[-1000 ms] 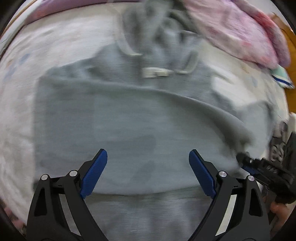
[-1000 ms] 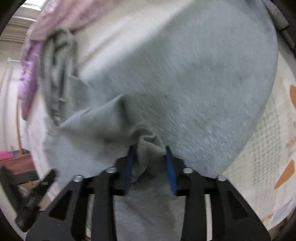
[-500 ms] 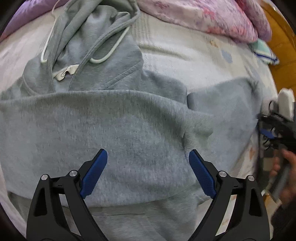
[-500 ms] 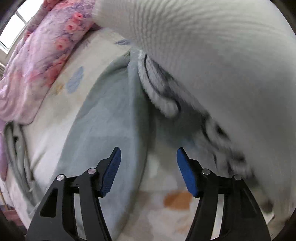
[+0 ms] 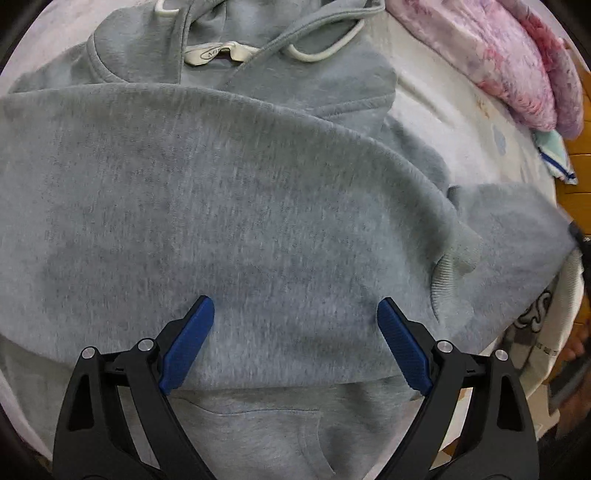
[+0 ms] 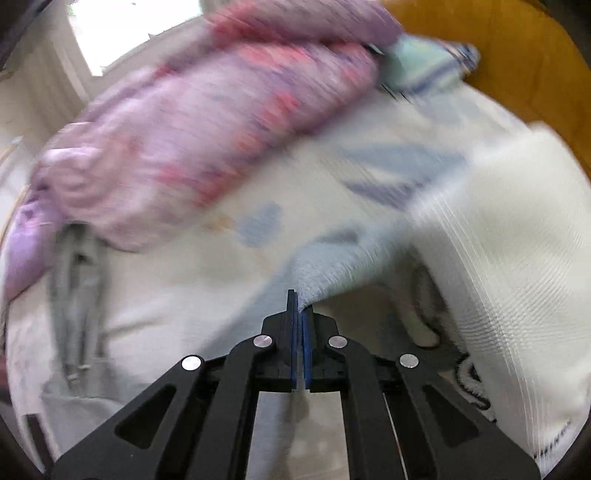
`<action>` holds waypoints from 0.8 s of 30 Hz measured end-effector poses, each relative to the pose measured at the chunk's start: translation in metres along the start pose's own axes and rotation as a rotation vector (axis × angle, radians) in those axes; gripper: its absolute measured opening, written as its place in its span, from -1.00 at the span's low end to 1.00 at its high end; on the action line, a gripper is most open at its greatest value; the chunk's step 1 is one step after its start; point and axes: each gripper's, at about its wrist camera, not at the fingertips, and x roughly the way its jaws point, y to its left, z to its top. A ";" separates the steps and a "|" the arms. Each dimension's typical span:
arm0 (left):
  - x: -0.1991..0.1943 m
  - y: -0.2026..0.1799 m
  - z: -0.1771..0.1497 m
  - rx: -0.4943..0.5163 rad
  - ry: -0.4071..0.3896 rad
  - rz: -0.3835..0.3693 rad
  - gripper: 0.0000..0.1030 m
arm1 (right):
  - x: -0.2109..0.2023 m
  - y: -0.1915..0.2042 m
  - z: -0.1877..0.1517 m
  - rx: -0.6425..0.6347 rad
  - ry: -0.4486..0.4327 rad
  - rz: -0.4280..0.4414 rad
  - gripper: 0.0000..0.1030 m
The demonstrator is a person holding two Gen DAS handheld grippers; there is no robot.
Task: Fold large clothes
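The right tongs (image 6: 298, 314) are pressed together, pinching an edge of the grey hoodie (image 5: 240, 206). The left tongs (image 5: 295, 343) are spread wide and hold nothing. The hoodie lies right under them on the bed (image 5: 461, 122), running away toward its hood (image 5: 258, 33) at the top. One sleeve (image 5: 509, 236) sticks out to the right, nearer the right tongs. There is one hoodie, two tongs and one pink blanket (image 5: 509, 62).

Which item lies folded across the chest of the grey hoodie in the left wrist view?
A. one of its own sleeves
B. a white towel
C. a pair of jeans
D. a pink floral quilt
A: a grey sleeve crosses the hoodie body, its ribbed cuff ending near the right edge.
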 end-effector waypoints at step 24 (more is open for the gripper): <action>-0.128 0.188 -0.060 -0.362 -0.224 0.001 0.75 | -0.009 0.238 -0.196 -0.388 0.547 0.394 0.21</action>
